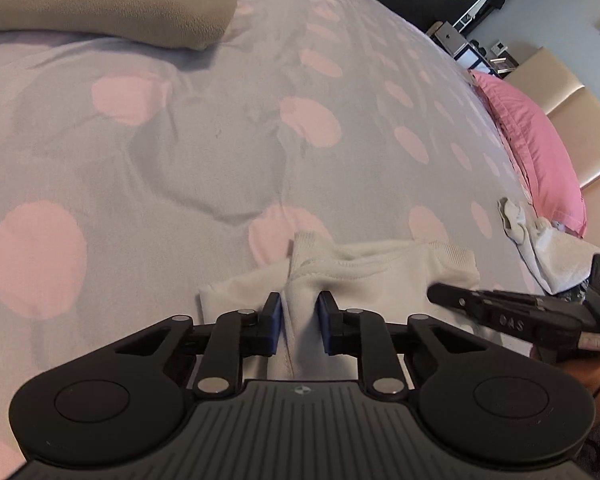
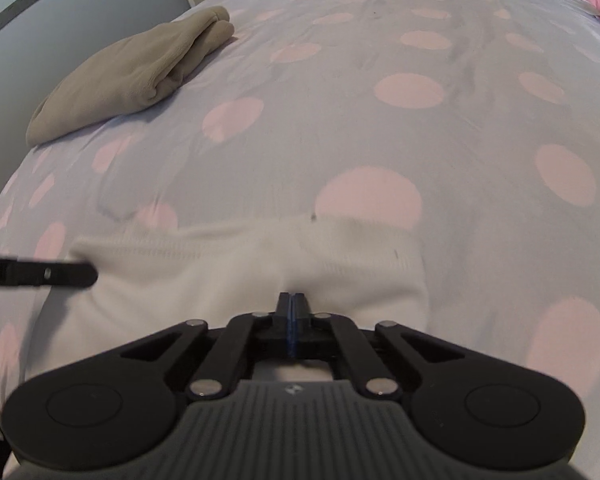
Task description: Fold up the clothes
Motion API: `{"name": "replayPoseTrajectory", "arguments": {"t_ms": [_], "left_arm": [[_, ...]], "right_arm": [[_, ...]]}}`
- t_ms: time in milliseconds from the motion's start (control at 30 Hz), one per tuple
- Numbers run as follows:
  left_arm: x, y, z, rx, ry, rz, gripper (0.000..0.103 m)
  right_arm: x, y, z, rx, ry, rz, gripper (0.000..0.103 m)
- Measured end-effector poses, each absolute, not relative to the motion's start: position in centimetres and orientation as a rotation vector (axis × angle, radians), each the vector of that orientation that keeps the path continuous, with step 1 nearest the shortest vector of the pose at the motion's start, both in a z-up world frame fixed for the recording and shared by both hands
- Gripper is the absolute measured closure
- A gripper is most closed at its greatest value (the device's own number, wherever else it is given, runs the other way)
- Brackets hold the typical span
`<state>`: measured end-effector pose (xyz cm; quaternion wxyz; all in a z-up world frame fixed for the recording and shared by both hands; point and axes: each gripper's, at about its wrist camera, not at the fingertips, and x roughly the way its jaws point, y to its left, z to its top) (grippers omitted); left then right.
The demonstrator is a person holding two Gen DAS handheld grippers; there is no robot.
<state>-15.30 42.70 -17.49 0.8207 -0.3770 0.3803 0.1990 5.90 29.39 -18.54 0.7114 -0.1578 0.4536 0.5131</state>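
Note:
A white garment (image 1: pixel 380 272) (image 2: pixel 220 272) lies rumpled on the lilac bedspread with pink dots (image 1: pixel 180 140) (image 2: pixel 460 132), close in front of both grippers. My left gripper (image 1: pixel 299 312) has its blue pads pressed on a raised ridge of the white fabric. In the right wrist view only one of its black fingers (image 2: pixel 80 274) shows, at the garment's left edge. My right gripper (image 2: pixel 292 296) is shut, pads together, and the cloth puckers toward its tips at the garment's near edge. It also enters the left wrist view (image 1: pixel 434 292) from the right, shut.
A folded beige garment (image 1: pixel 120 0) (image 2: pixel 140 68) lies at the bed's far left. Small white cloths (image 1: pixel 540 240) sit to the right near a pink pillow (image 1: pixel 540 152) and a beige headboard (image 1: pixel 572 96). Bare bedspread stretches beyond the white garment.

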Motion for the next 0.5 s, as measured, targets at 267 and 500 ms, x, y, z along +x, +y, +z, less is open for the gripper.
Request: {"name": "replayPoseTrajectory", "arguments": {"t_ms": [267,500], "left_arm": [[-15.0,43.1,-17.7,-0.799,0.789,0.439,0.087],[-16.0,43.5,-17.1,-0.873,0.745,0.458,0.086]], "right_arm": [[6.4,32.5,-19.2,-0.377,0.949,1.097,0.103],[7.0,31.7,-17.0,-0.342,0.876,1.018,0.097]]}}
